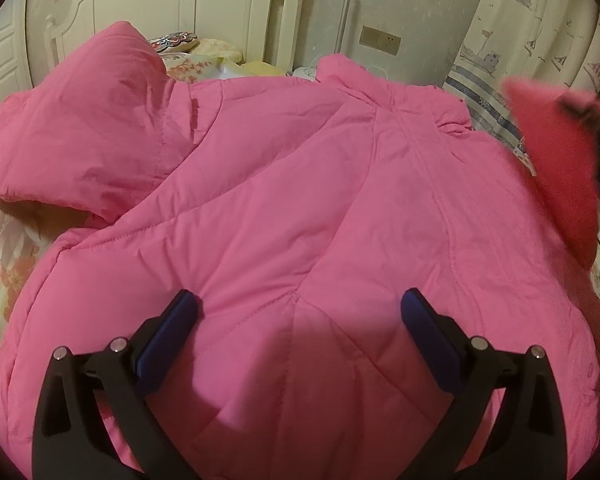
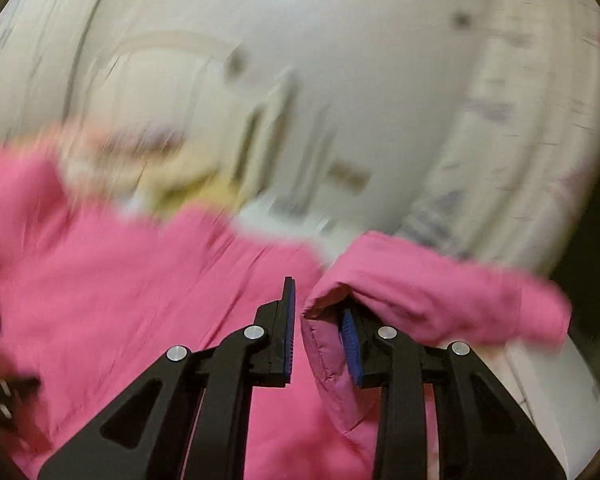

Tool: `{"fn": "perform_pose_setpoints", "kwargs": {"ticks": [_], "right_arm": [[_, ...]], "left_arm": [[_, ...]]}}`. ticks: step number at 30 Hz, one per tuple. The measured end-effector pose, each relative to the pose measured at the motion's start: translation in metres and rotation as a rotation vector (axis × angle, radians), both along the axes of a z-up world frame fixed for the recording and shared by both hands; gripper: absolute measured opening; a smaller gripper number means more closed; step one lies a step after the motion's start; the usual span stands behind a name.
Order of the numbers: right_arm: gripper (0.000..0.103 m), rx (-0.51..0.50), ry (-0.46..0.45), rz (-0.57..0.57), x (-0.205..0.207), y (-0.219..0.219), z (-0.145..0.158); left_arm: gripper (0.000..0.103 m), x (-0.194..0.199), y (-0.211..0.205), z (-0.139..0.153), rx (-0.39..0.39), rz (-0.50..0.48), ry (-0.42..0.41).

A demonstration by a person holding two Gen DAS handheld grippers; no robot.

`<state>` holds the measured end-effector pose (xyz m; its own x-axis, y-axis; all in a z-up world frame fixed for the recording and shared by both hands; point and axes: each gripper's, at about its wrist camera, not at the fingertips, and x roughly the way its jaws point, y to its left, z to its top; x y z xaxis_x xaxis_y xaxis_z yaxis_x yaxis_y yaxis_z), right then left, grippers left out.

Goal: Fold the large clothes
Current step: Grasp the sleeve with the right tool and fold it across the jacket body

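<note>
A large pink quilted jacket (image 1: 300, 184) lies spread on the bed and fills the left wrist view. One sleeve (image 1: 80, 128) is bent up at the left. My left gripper (image 1: 300, 308) hovers over the jacket's lower middle, jaws wide apart and open with nothing between the blue pads. At the right edge the other sleeve (image 1: 552, 168) is lifted and blurred. In the right wrist view my right gripper (image 2: 318, 300) is shut on that sleeve's cuff (image 2: 324, 344). The sleeve (image 2: 440, 288) trails off to the right, above the jacket body (image 2: 140, 280). That view is smeared by motion.
A floral bedsheet (image 1: 4, 248) shows at the left of the jacket. Pillows (image 1: 204, 56) sit at the head of the bed below a white headboard (image 1: 236, 12). A ship-print curtain (image 1: 520, 40) hangs at the right, and a wall socket (image 1: 380, 40) is beside it.
</note>
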<state>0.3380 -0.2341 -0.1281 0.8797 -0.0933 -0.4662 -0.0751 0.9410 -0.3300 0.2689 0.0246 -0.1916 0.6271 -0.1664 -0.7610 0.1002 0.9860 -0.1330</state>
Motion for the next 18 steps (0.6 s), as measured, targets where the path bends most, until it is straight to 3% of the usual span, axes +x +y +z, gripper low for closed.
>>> {"fn": "perform_pose_setpoints", "kwargs": {"ticks": [3,5,8,10,12,15,18], "right_arm": [[0.034,0.009,0.266,0.055,0.008,0.029,-0.066],[0.035,0.011,0.359,0.065,0.005,0.037,-0.085],[0.039,0.079,0.397,0.082,-0.002,0.024,-0.076],[0.054,0.120,0.436,0.116,-0.011,0.020,-0.068],[0.077,0.146,0.459,0.154,-0.021,0.015,-0.067],[0.081,0.139,0.429,0.162,-0.044,0.015,-0.055],[0.081,0.247,0.326,0.138,-0.086,-0.010,-0.025]], "left_arm": [[0.101,0.000,0.001,0.000,-0.006,-0.001,-0.001],[0.101,-0.001,0.002,-0.001,-0.007,-0.002,-0.002],[0.101,-0.002,0.001,-0.001,-0.006,-0.001,-0.002],[0.101,-0.003,0.002,-0.001,-0.004,-0.001,-0.003],[0.101,-0.002,0.002,0.000,-0.002,-0.001,-0.002],[0.101,-0.002,0.000,0.000,0.005,-0.001,0.000],[0.101,-0.001,-0.002,0.000,0.016,-0.001,0.005]]}}
